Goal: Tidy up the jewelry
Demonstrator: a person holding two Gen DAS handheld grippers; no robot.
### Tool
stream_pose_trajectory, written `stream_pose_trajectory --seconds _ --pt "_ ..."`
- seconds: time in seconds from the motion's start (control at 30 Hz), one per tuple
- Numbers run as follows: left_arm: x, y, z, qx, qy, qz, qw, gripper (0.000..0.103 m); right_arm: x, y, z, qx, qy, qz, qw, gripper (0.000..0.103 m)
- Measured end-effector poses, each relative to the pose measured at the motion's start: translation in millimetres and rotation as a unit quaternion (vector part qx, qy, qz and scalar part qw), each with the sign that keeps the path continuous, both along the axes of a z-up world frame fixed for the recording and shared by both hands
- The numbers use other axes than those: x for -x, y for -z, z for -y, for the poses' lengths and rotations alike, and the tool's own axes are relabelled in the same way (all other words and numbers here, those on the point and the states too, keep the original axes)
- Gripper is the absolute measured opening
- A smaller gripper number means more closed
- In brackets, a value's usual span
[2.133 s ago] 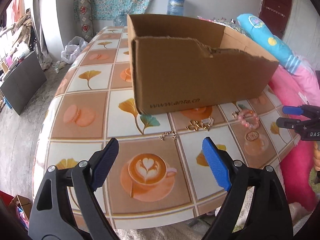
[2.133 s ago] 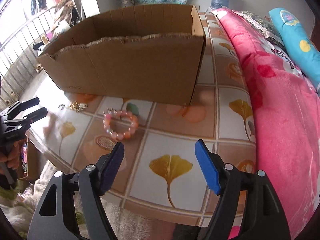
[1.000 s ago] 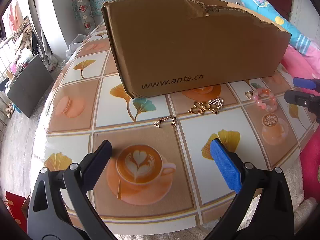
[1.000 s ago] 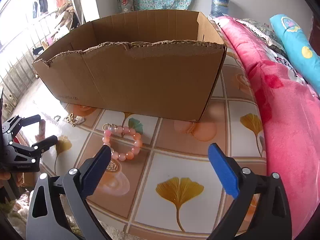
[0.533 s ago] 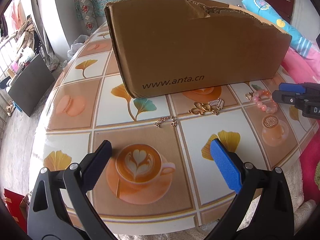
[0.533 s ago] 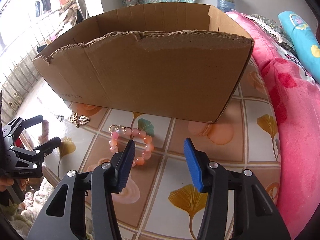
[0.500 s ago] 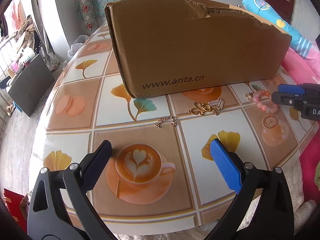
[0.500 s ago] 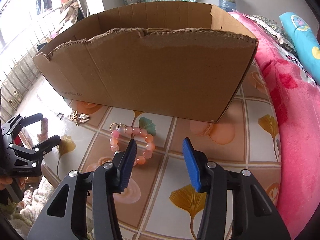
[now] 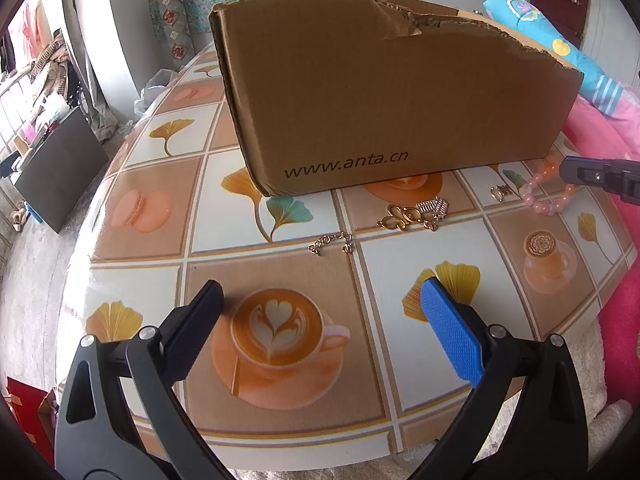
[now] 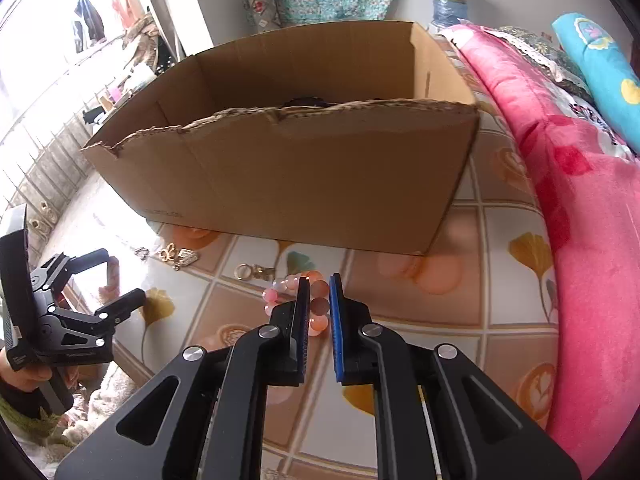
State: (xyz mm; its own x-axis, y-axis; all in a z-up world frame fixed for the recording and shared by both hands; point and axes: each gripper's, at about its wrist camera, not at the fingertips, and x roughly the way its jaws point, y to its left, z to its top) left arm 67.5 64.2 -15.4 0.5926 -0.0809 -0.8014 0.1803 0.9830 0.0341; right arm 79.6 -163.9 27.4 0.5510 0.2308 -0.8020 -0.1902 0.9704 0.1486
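Note:
A pink and orange bead bracelet (image 10: 276, 295) lies on the patterned table (image 9: 140, 208) in front of a cardboard box (image 10: 300, 176). My right gripper (image 10: 318, 280) is closing on it, and its blue pads press on the beads on the bracelet's right side. From the left wrist, the bracelet (image 9: 538, 200) and the right gripper (image 9: 572, 172) appear at the far right. A gold charm (image 9: 404, 216), a silver charm (image 9: 434, 206) and a thin chain (image 9: 330, 242) lie near the box (image 9: 380, 100). My left gripper (image 9: 320, 292) stands open over a printed coffee cup, holding nothing.
A small gold ring clasp (image 10: 252, 271) lies just left of the bracelet. A pink blanket (image 10: 580, 240) borders the table on the right. The open-topped box has torn front edges. A hand holds the left gripper (image 10: 122, 274) at the table's left edge.
My right gripper has gone from wide open to nearly closed and has moved forward and down over the bracelet, so beads now sit between its pads. The left gripper kept still.

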Motion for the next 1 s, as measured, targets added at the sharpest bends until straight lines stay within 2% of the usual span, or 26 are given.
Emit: stream_pose_trajectory --seconds 0.23,0.33,0.37,0.57,0.73,0.93,0.97,1.0 --pt "-3.7 0.4 -1.3 0.003 0.005 -0.002 1.0 0.096 -6.0 10.9 31.6 -0.01 0.053 -0.02 0.998 0.013" --pt "-5.5 0.6 -1.8 0.002 0.006 -0.005 1.0 0.096 -2.1 4.4 32.8 -0.023 0.056 0.002 0.998 0.031" --pt "-5.8 0.6 -1.6 0.002 0.006 -0.004 1.0 0.096 -0.2 0.8 30.9 -0.026 0.053 0.013 0.998 0.031" --pt "-6.6 1.3 -1.4 0.002 0.012 -0.005 0.9999 0.096 8.4 -9.6 8.7 -0.045 0.002 0.05 0.998 0.031" --pt "-7.5 1.0 -1.6 0.001 0.016 -0.01 0.9998 0.096 9.3 2.6 -19.3 -0.063 -0.051 0.035 0.996 0.031" --pt "-2.7 -10.5 -6.8 0.021 0.006 0.029 0.9993 0.094 13.5 15.6 -47.6 -0.075 -0.091 0.02 0.993 0.031" --pt "-2.5 -13.1 -6.6 0.018 0.007 0.037 0.9991 0.09 14.5 16.8 -50.7 -0.075 -0.097 0.019 0.992 0.031" --pt "-2.7 -15.5 -5.5 0.013 0.008 0.044 0.9989 0.08 15.5 17.9 -53.6 -0.073 -0.102 0.019 0.992 0.031"
